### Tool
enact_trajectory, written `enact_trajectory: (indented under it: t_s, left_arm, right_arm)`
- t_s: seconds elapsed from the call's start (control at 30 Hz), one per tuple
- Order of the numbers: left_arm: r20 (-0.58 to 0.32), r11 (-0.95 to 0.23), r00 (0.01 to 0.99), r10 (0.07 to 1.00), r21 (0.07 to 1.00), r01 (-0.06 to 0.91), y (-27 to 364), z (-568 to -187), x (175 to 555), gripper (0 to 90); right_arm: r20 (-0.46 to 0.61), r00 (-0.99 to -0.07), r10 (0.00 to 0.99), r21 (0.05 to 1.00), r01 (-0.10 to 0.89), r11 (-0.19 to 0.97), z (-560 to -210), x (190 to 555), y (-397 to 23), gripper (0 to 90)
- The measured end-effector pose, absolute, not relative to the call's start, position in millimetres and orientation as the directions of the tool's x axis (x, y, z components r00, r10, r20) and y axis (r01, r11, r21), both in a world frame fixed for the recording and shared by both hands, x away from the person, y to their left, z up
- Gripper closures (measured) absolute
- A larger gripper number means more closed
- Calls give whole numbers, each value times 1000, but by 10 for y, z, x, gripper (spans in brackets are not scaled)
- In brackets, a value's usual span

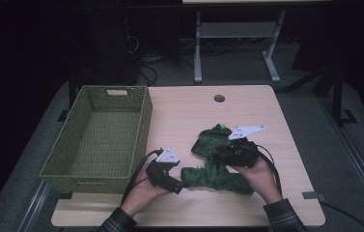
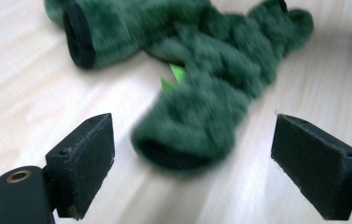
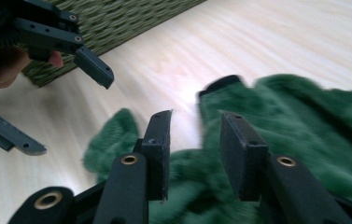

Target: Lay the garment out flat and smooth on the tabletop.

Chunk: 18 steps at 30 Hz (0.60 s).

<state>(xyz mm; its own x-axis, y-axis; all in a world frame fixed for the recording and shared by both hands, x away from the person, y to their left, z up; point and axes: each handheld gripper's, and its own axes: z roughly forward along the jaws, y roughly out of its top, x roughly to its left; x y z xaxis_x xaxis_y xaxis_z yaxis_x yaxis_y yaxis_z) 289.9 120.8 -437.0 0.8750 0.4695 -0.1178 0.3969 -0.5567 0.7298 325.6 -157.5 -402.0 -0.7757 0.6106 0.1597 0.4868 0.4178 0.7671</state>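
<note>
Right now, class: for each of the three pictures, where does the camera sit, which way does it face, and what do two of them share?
High view: above the person's side, looking down on the table, basket, both hands.
Left claw view: on the left claw, open, facing the green plush toy.
Right claw view: on the right claw, over the toy, facing the left claw and basket.
All share the toy.

Fuzzy dark-green garment (image 1: pixel 216 166), crumpled flat on table, near edge.
</note>
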Motion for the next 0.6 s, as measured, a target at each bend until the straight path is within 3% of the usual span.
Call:
enact_trajectory:
  t_s: [0.6]
  left_arm:
    - [-86, -620, 866, 493, 664, 419, 1301, -4627, 2620, 127]
  right_arm:
    - [134, -864, 486, 737, 415, 534, -4220, 2970, -923, 719]
